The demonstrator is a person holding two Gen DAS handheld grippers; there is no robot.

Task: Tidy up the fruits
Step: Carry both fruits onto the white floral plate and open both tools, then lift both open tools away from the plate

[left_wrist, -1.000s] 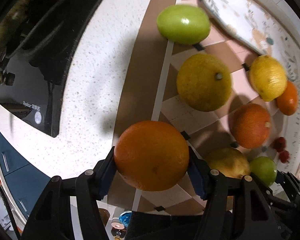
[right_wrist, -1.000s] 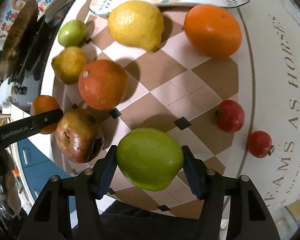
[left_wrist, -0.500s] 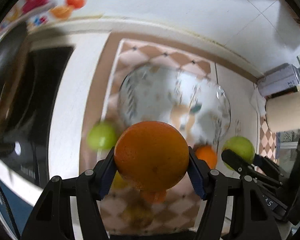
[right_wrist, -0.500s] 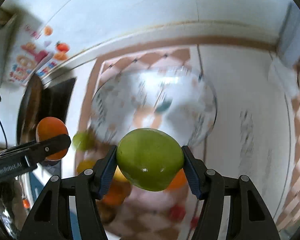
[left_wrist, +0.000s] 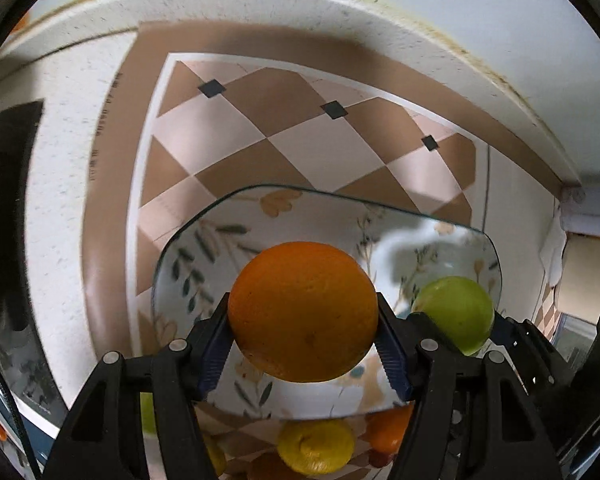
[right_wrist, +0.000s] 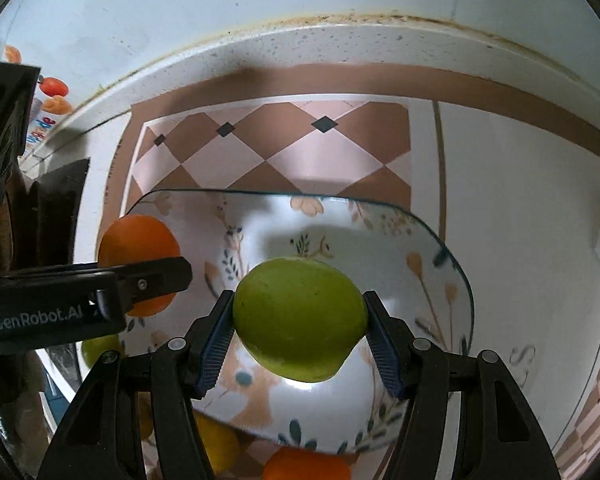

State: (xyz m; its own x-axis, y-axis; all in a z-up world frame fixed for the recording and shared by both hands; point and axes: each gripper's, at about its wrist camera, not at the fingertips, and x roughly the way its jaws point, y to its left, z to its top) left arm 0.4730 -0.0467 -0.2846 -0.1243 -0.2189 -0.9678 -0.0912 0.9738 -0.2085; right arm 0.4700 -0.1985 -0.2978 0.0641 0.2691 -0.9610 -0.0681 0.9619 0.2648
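Note:
My left gripper (left_wrist: 303, 344) is shut on an orange (left_wrist: 303, 312), held above the left part of a floral glass plate (left_wrist: 204, 256). My right gripper (right_wrist: 298, 332) is shut on a green apple (right_wrist: 300, 318), hanging over the same plate (right_wrist: 428, 256) further right. In the left wrist view the green apple (left_wrist: 456, 314) shows at the right, over the plate. In the right wrist view the orange (right_wrist: 138, 244) shows at the left, in the other gripper. The plate holds no fruit.
The plate rests on a brown and pink checkered mat (left_wrist: 260, 120) on a speckled white counter (left_wrist: 60, 160) against a wall. Below the plate's near rim lie a lemon (left_wrist: 316, 450), an orange (right_wrist: 306, 466) and a green fruit (right_wrist: 98, 350). A dark cooktop (left_wrist: 4, 184) is at the left.
Both grippers carried their fruit from above the fruit row on the mat to above the plate. The fruit row has slid to the bottom edge of both views. Both grips are unchanged.

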